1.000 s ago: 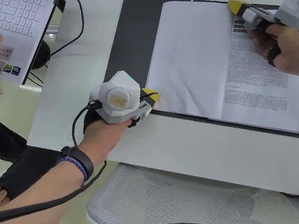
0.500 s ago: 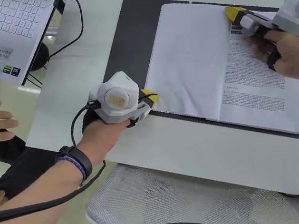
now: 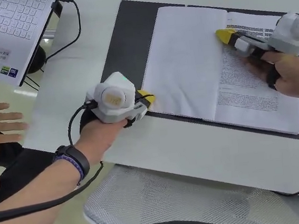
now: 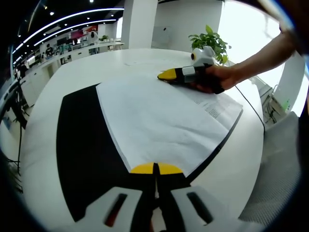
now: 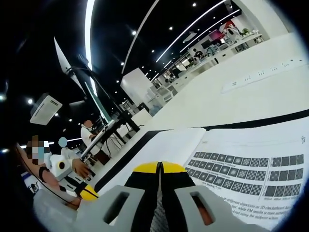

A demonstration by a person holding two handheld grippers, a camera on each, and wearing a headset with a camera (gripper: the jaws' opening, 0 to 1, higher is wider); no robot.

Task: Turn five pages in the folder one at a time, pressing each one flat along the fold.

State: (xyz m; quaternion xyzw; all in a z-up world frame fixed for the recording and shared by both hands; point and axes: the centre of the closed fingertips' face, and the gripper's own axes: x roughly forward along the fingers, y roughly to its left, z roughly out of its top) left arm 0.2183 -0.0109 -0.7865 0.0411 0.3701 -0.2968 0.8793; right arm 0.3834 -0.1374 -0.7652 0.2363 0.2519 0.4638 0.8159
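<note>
The right claw (image 3: pixel 225 35), clenched with its yellow tips together and nothing between them, rests tip-down on the printed page (image 3: pixel 254 94) at the upper stretch of the fold (image 3: pixel 217 92). The right gripper view shows the tips meeting just above a grid of small dark figures. The left claw (image 3: pixel 147 97) is also clenched and empty. In the left gripper view its tips sit on the near corner of the turned page (image 3: pixel 187 60), whose blank back faces up.

Both pages lie in the open black folder (image 3: pixel 124 37), spread flat on the white tabletop (image 3: pixel 185 151) in front of the person. A laptop (image 3: pixel 3 23) sits well apart at the far left.

The step in hand looks like pressing this leaf along the crease. It would be done well by drawing the right claw down the fold toward the near edge in one steady stroke. The pressure should be light enough that the sheet does not wrinkle or drag sideways. The left claw should pin the corner meanwhile so the leaf cannot spring back. The blank leaf appears to bow slightly near the spine, so the stroke should hug the crease itself rather than stray onto the print.
</note>
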